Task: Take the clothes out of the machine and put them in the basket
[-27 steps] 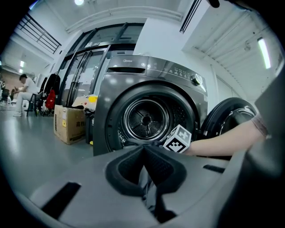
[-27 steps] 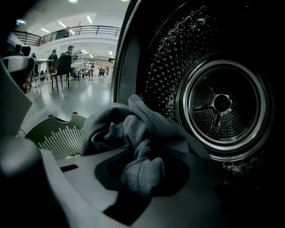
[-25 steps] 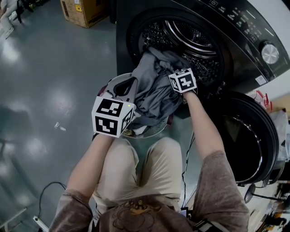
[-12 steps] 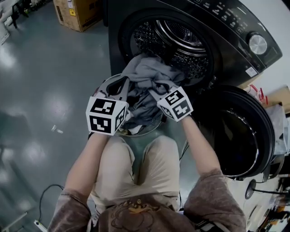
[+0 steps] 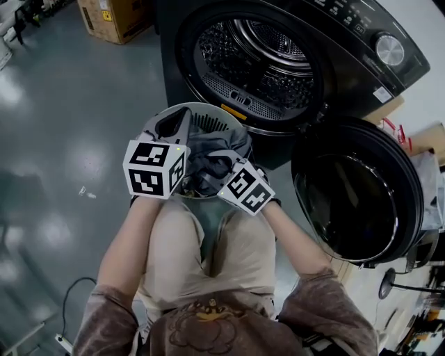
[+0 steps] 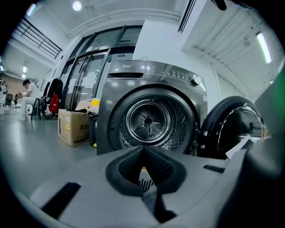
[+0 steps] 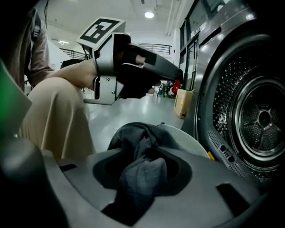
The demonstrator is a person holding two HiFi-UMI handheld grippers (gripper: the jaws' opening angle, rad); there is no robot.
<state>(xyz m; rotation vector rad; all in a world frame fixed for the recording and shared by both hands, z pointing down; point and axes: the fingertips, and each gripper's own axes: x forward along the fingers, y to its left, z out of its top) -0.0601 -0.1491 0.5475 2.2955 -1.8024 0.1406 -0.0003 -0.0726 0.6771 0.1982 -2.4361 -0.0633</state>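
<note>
The dark washing machine's drum (image 5: 257, 62) stands open and looks empty, its round door (image 5: 354, 195) swung out to the right. A pale round basket (image 5: 208, 110) sits in front of it, and grey clothes (image 5: 208, 156) are heaped inside. My right gripper (image 5: 212, 165) is over the basket, shut on a bunch of the grey clothes (image 7: 142, 173). Its jaws have just been opening slightly, with the cloth still between them. My left gripper (image 5: 174, 125) is at the basket's left rim. Its tips (image 6: 143, 149) meet, and I see nothing between them.
A cardboard box (image 5: 115, 17) stands on the floor left of the machine. The person's knees are right behind the basket. A cable (image 5: 69, 299) lies on the floor at the lower left. People sit far off in the hall (image 6: 26, 95).
My right gripper has drawn back from the drum mouth towards the person, and the grey clothes came with it, out of the drum and down into the basket. The left gripper stayed put.
</note>
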